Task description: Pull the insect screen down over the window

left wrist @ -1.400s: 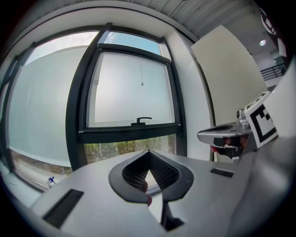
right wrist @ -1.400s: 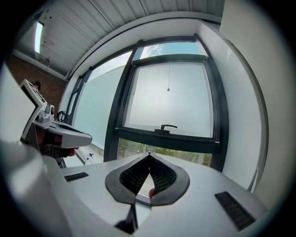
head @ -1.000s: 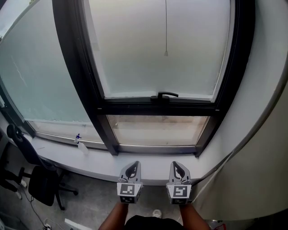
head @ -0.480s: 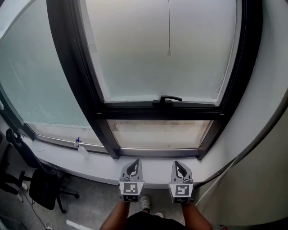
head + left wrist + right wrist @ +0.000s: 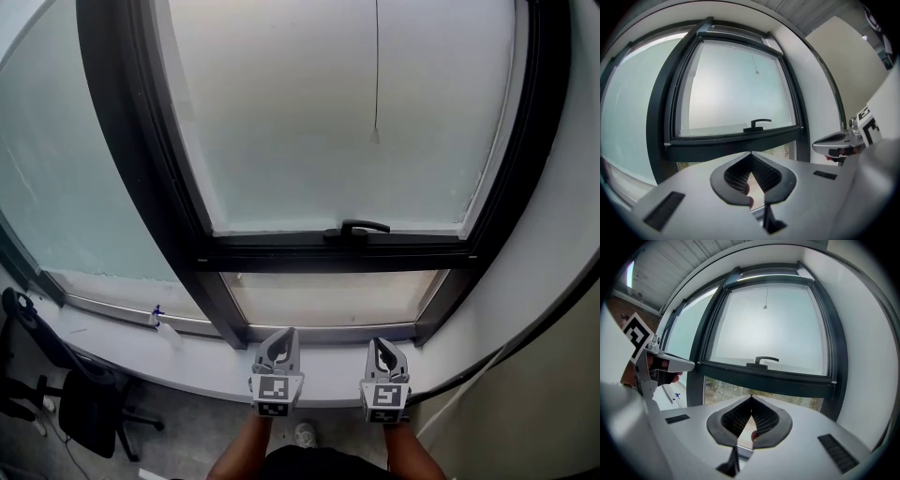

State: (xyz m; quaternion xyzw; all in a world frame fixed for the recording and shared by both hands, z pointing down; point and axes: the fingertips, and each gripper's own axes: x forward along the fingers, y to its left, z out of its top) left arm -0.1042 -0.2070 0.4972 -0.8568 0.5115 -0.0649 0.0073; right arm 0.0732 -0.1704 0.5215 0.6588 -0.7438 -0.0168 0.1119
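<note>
A dark-framed window (image 5: 150, 178) with a frosted pane fills the head view. A thin cord with a small pull tip (image 5: 375, 136) hangs in front of the pane, right of centre, well above both grippers. No screen shows over the glass. A black handle (image 5: 356, 228) sits on the sash's lower bar. My left gripper (image 5: 278, 334) and right gripper (image 5: 380, 343) are side by side below the sill, both shut with nothing between the jaws. The cord tip (image 5: 756, 72) and handle (image 5: 759, 124) also show in the left gripper view, and the cord tip (image 5: 765, 307) in the right gripper view.
A white sill (image 5: 131, 345) runs under the window, with a small spray bottle (image 5: 165, 323) on it. A black office chair (image 5: 84, 403) stands at the lower left. A white wall (image 5: 562, 244) closes the right side, and a second frosted pane (image 5: 66, 187) lies to the left.
The head view has tilted up and drawn closer: the handle and cord tip sit lower and further right. Both grippers have stayed shut, side by side, a little lower in the frame.
</note>
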